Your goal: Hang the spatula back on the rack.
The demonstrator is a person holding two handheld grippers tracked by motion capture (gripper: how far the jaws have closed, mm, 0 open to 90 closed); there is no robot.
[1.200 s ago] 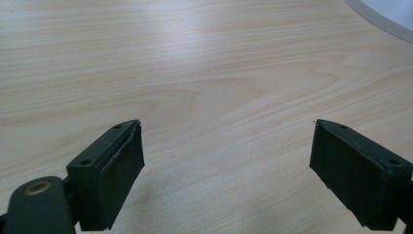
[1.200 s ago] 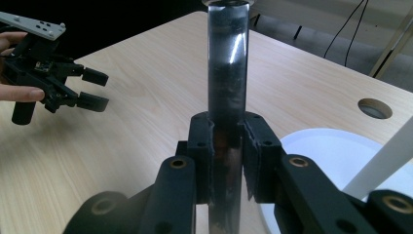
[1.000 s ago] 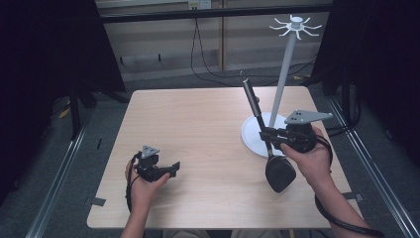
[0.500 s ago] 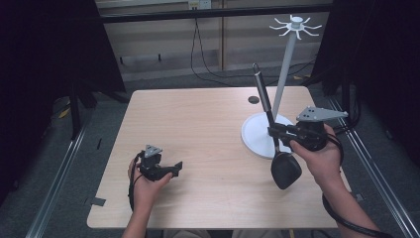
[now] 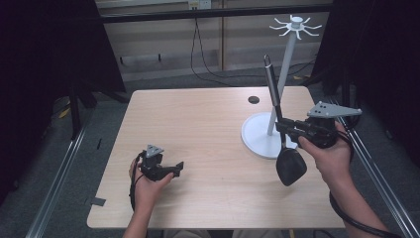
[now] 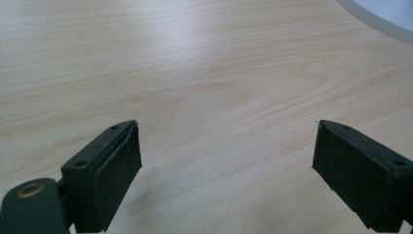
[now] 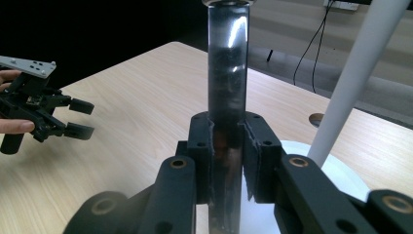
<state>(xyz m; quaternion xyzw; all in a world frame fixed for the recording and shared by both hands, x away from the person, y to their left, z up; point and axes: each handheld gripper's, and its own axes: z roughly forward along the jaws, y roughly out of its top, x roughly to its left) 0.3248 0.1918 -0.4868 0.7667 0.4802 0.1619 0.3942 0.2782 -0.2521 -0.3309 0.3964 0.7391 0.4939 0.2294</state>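
Dim room, black curtains at both sides, pale wooden table point(image 5: 208, 148) in the middle. Near its right edge, a white stand point(image 5: 270, 134): round base, thin pole, ring of hooks at the top. Base cut off at the top right corner of the left gripper view; hooks out of frame in the right gripper view, pole cut off there by the upper edge. Right gripper point(image 5: 285, 128) lifted beside the pole, jaws pressed together on the shaft of a black ladle point(image 5: 290, 166), handle pointing up and slightly tilted, bowl hanging low in front of the base. Ladle bowl hidden below the jaws in the right gripper view, handle tip cropped at the top; whether the shaft touches the pole, hard to tell. Left gripper point(image 5: 174, 168) low at the near left of the table, jaws spread wide with bare wood between them. Small dark hole point(image 5: 253, 99) in the tabletop behind the stand. Compared with a second ago: ladle and right gripper higher and further right, bowl now clear of the table; left gripper unmoved.
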